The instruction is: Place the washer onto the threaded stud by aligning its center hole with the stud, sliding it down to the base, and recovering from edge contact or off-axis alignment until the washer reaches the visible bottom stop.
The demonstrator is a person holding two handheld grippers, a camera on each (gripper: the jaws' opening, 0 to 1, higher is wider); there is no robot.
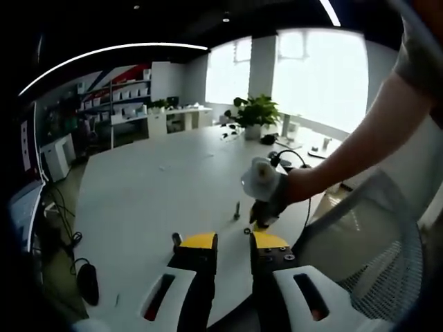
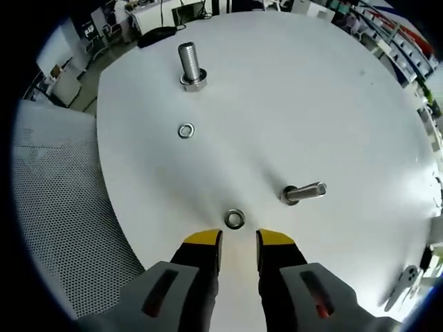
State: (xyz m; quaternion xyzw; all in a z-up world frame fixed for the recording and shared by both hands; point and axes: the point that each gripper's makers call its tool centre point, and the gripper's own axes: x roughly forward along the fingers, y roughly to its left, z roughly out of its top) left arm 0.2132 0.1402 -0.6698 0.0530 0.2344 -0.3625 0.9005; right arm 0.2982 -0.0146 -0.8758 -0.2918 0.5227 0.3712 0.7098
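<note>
Over the right gripper the view looks down on a smooth, round white table, and right at the yellow jaw tips lies a washer, a small flat metal ring lying flat on the tabletop, just ahead of the gap between the jaws. Those jaws stand apart with a narrow gap and nothing between them. Farther out sits a second washer (this one looks like it has a split in the ring, though it is small to judge), also flat on the white surface. Beyond that stands the threaded stud, a silvery bolt pointing up from a hex base, its thread ridges catching the light. Off to the right a second bolt points sideways in this view, hex end toward the gripper. A grey mesh chair back curves along the table edge. In the left gripper view, the left gripper hovers above the near table rim, its yellow-tipped black jaws apart and empty, white housings below. Just past them the person's hand holds the other gripper low over the table, beside a small upright stud. A leafy potted plant sits at the far edge by the bright windows.
</note>
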